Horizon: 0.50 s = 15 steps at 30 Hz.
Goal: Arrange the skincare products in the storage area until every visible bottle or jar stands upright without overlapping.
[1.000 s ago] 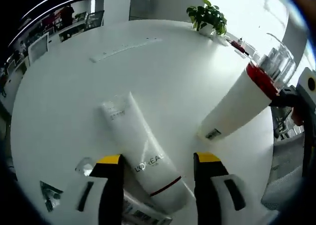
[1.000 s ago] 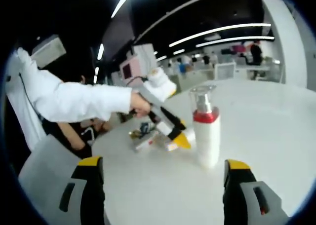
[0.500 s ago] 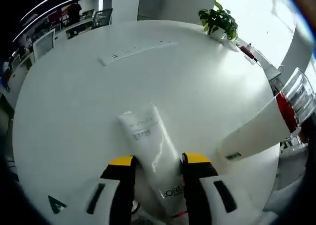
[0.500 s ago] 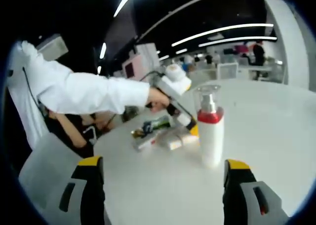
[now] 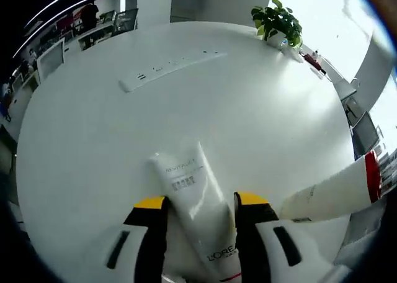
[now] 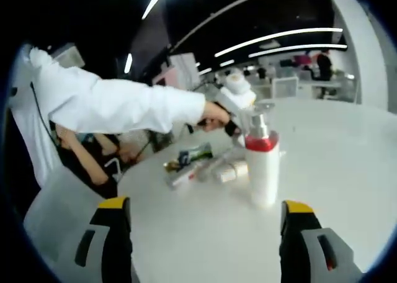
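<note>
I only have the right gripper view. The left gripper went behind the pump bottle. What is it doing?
Observer: The left gripper has its jaws around a white tube lying flat on the table.
Operator: Is that tube one from the pile I see left of the bottle?
Observer: I cannot tell; it reads L'OREAL and has a red band near the low end.
Operator: Anything beyond it?
Observer: A white power strip farther along the table, and a potted plant at the far edge.
</note>
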### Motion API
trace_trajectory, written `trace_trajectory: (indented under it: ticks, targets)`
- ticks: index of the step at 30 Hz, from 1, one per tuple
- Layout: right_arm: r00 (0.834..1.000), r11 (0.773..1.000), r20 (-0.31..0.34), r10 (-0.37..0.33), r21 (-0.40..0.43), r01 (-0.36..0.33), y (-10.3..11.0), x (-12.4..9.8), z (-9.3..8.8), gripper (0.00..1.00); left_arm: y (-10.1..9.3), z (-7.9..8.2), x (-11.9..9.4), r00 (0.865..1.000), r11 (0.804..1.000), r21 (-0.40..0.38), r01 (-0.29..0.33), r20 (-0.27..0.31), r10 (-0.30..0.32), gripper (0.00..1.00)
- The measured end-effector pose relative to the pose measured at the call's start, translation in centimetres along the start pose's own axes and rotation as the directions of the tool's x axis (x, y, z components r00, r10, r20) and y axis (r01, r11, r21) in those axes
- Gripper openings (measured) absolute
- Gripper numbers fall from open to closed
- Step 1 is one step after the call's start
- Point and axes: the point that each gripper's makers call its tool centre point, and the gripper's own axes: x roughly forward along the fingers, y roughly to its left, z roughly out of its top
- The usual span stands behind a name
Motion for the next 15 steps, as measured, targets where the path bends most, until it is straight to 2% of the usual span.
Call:
trace_trajectory:
  ticks: [3, 6, 9, 15]
  targets:
    - [1.0, 1.0, 0.004, 0.003, 0.005, -0.003, -0.1, 0.0, 0.1, 0.98, 0.4, 0.5, 0.4, 0.999, 0.998, 0.046, -0.036, -0.012, 0.036, 0.39]
    - [1.0, 1.0, 0.001, 0.0, 0.001, 0.0, -0.3, -0.1, 0.0, 0.98, 0.4, 1.1, 0.8, 0.999, 0.998, 0.052, -0.044, -0.019, 0.045, 0.4]
    - [1.0, 1.0, 0.0, 0.0, 0.003, 0.0, -0.5, -0.2, -0.1, 0.98, 0.6, 1.2, 1.1, 0.996, 0.988, 0.129, -0.079, -0.039, 0.085, 0.4]
    - [1.0, 1.0, 0.005, -0.004, 0.003, 0.004, -0.8, -0.2, -0.1, 0.97, 0.7, 1.5, 1.2, 0.994, 0.99, 0.117, -0.081, -0.061, 0.089, 0.4]
